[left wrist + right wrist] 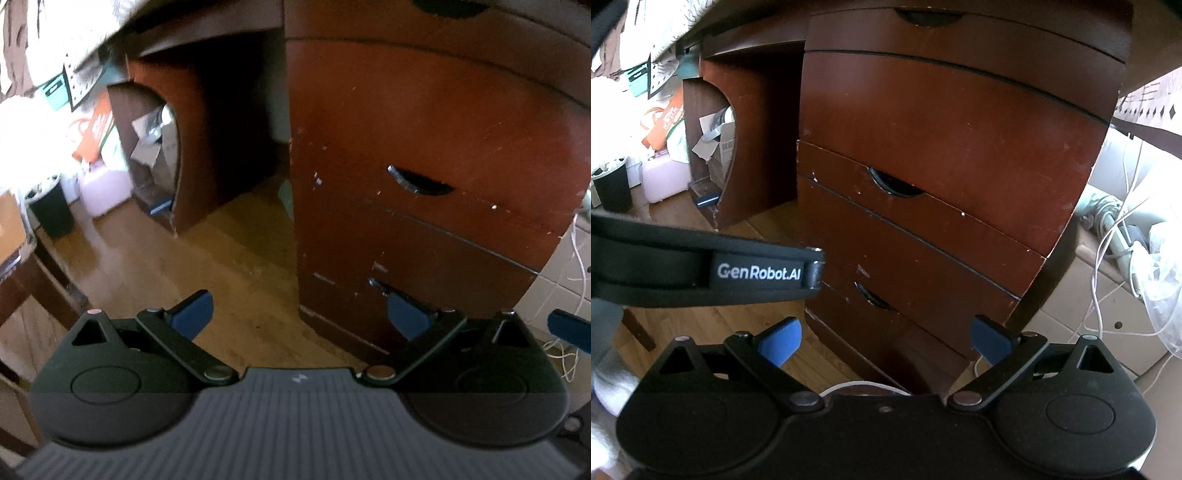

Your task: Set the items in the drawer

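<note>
A dark red-brown wooden drawer unit (942, 155) stands under a desk, with three shut drawers. Each drawer has a crescent cut-out handle: the middle handle (895, 186) and the lower handle (873, 295). The unit also shows in the left wrist view (424, 122), with its middle handle (419, 181). My left gripper (301, 317) is open and empty, low in front of the unit's left corner. My right gripper (886, 338) is open and empty, facing the lowest drawer. The left gripper's strap (701, 266) crosses the right wrist view. No items to place are in view.
Wooden floor (207, 258) lies to the left, with the desk's knee space (236, 122) behind it. A black bin (51, 214), boxes and bags crowd the far left. White cables (1108, 266) and a plastic bag (1160, 273) lie right of the unit.
</note>
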Motion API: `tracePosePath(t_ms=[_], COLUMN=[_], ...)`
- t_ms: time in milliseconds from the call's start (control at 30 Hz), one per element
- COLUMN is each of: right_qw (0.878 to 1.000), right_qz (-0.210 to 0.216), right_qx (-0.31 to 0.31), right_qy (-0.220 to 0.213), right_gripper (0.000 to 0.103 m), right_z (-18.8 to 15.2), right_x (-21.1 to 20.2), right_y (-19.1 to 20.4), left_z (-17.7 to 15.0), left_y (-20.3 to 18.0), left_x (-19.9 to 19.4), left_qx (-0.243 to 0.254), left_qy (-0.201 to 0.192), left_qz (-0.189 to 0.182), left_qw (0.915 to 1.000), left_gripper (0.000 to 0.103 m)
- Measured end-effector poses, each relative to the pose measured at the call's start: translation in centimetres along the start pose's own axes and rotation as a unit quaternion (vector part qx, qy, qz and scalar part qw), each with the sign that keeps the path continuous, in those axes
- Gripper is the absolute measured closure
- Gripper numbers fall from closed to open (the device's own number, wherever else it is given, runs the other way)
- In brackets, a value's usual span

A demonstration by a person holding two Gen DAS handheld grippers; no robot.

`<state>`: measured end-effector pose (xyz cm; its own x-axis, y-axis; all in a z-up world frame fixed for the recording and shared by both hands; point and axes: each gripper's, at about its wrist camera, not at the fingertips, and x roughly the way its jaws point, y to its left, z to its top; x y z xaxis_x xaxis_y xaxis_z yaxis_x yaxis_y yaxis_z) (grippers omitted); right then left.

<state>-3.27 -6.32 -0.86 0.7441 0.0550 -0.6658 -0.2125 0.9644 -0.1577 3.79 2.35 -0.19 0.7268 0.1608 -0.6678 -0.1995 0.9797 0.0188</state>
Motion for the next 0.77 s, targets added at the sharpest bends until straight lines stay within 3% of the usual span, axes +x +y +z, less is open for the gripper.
tracePosePath(t_ms=[100,333,567,767], right_qw=[1.000,1.000,1.000,1.000], right_qz=[-0.001,0.000,0.000,0.001], right_qx=[0.001,0.005,0.006,0.004], right_qy=[0.001,0.008,0.012,0.019], right_gripper=[0.003,0.003,0.003,0.003], right_z=[0.1,0.0,-0.1,-0.1], right_x=[0.0,0.1,0.2,0.4], right_y=[-0.1,-0.5,-0.6,-0.5], left_z=[-0.2,-0.1,0.2,0.2], left_y=[0.2,-0.1,0.7,0.5], left_x=[-0.2,-1.6,-0.9,-1.3], left_qx=[-0.013,0.010,-0.037,-0.022], left_qy=[-0.008,-0.064,-0.037,-0.060], left_qz=[0.009,0.010,-0.004,0.001], left_qw=[0.9998,0.9979,0.9986,0.9980], left_gripper=[0.000,0.000,0.000,0.000])
